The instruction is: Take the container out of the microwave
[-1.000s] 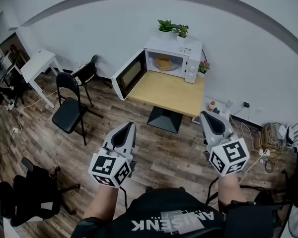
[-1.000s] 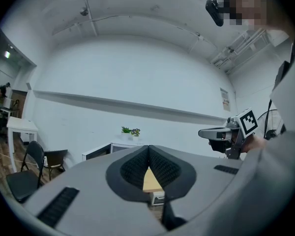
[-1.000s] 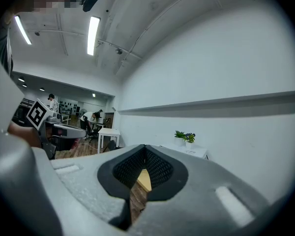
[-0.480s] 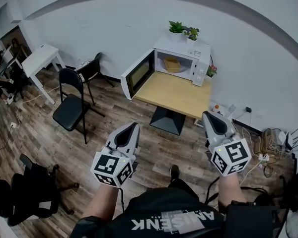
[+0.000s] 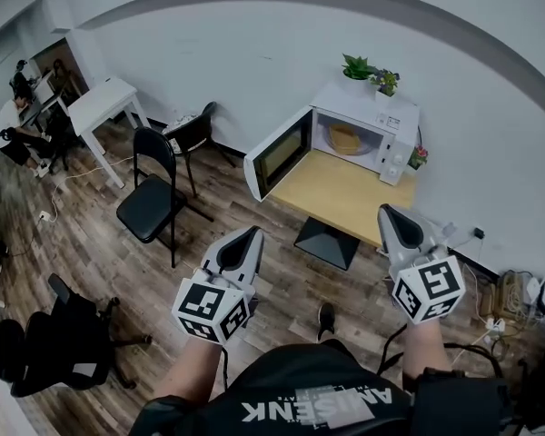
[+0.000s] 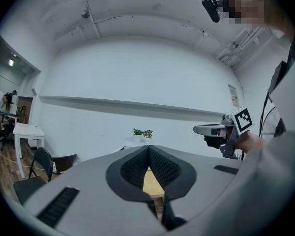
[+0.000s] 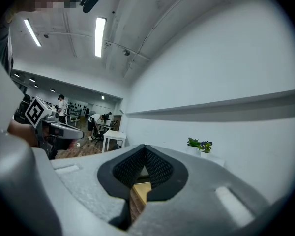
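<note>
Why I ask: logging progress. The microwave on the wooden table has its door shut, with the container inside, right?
No: the door of the microwave on the wooden table stands open, not shut, as the head view shows. The container is inside.

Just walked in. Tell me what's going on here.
A person holds the left gripper and right gripper out in front, both shut and empty, facing a wooden table across the floor. On it the microwave stands with its door open, and the container sits inside, not yet touched.
</note>
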A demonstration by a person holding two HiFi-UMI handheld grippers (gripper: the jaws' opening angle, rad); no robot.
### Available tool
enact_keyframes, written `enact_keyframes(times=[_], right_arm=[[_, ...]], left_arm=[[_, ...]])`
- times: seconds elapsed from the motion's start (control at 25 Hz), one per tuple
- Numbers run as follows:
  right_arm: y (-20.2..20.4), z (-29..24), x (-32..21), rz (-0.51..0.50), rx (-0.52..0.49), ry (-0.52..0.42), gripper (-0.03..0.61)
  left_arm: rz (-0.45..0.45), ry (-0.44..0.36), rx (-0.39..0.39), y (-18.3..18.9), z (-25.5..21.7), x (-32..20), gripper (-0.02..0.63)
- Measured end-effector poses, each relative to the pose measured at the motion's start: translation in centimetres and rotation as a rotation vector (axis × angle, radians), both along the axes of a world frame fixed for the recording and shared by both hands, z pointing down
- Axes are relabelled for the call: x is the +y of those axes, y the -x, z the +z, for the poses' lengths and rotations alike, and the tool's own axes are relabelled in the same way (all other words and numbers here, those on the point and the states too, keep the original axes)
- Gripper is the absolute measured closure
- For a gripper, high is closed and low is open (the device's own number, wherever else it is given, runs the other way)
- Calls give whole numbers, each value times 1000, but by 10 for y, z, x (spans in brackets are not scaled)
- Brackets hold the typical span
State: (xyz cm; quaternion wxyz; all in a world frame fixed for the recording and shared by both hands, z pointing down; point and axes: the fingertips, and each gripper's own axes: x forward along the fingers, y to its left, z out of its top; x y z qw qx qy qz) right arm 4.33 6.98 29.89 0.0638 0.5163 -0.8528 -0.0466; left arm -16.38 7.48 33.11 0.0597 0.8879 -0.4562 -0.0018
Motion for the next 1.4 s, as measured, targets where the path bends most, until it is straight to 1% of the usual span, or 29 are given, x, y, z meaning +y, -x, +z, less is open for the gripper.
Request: enact_keyframes(times=[0.2,0.32,0.4,0.56,0.68,0.8,1.0,1.12,1.24,1.4], right_arm=[[-16,-8,-58,-44,3,-12,572],[-35,-12,-93,-60,-13,-13,572],[-48,-12,-116,-68,-19,-11,572],[-72,-9,-160,-83,-26,2,572],[-87,-5,-186,-109,-24,14,572],[-103,-3,-208,-122,-19,22,572],[-130,0,-238,-129,-32,22,572],[-143,2,-256,-117,-41,20,572],[-147,1,-268,-108,-31,17,572],[-143,3,-287,-84,-9,18,571]], left_arm=[[-34,-1,-12,-17,-4,-46,612],[-55,11,-3,-34,-5,-76,612],[-59,0,-6,-47,-10,-93,612],[-102,1,3,-64,-16,-131,612],[-124,10,-8,-79,-17,-157,612],[-120,14,-21,-99,-18,-177,612],[-113,-7,6,-130,-24,-206,612],[-99,7,-9,-145,-20,-223,612],[-92,24,-24,-149,-15,-239,612],[-82,27,-15,-143,-12,-268,612]])
